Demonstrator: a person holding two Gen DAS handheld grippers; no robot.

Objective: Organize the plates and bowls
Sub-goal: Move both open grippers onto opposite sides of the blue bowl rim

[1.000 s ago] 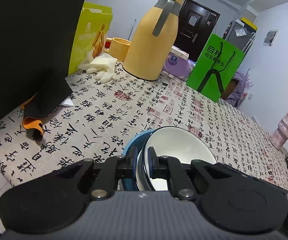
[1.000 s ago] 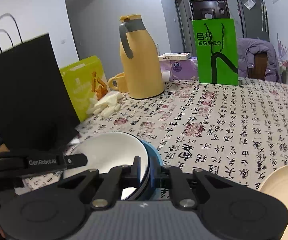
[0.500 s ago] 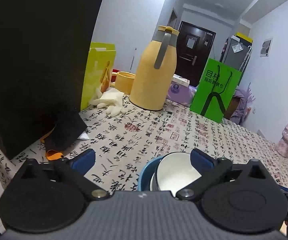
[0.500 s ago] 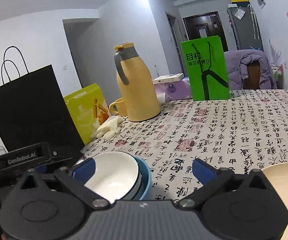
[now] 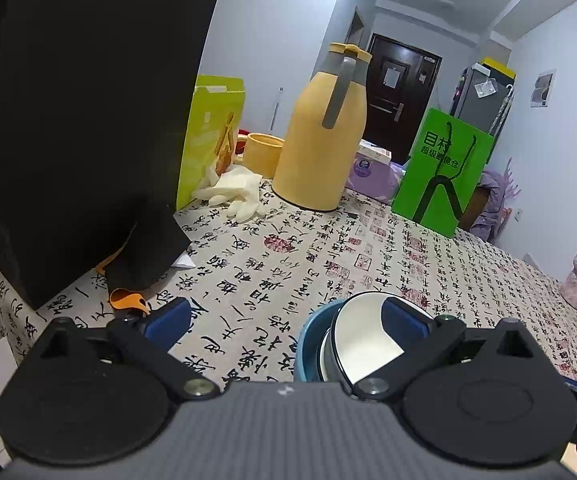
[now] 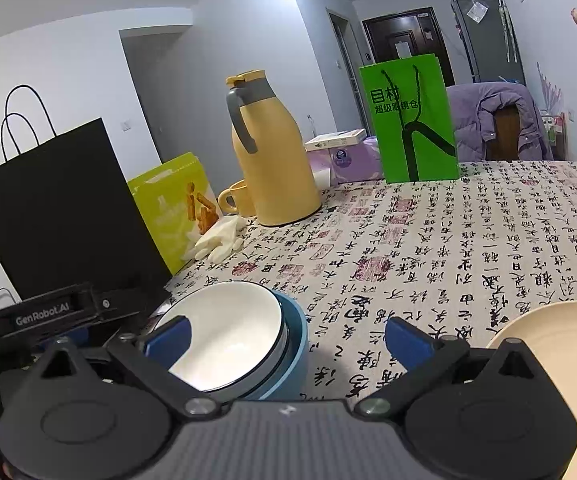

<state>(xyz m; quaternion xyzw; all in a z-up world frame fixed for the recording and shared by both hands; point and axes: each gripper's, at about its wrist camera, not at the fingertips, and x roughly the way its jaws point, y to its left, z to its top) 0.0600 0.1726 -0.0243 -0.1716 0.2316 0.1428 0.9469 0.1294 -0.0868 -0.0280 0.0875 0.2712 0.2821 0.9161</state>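
Far left: left gripper (image 5: 286, 316), jaws just swung fully wide, gripping nothing, pads clear of the white bowl (image 5: 364, 340) seen behind its right finger. Nested inside the blue bowl (image 5: 308, 344), at the near edge of the calligraphy-cloth surface (image 5: 288, 248). Further right: right gripper (image 6: 288, 336), likewise just spread wide and empty, both bowls behind its left finger. Apparently the release after stacking bowls. Next, probably a reach right to the cream plate (image 6: 548, 344), calling for a pinch on its rim. Cut off: the plate's right side. Hidden: the bowls' near sides and bases.
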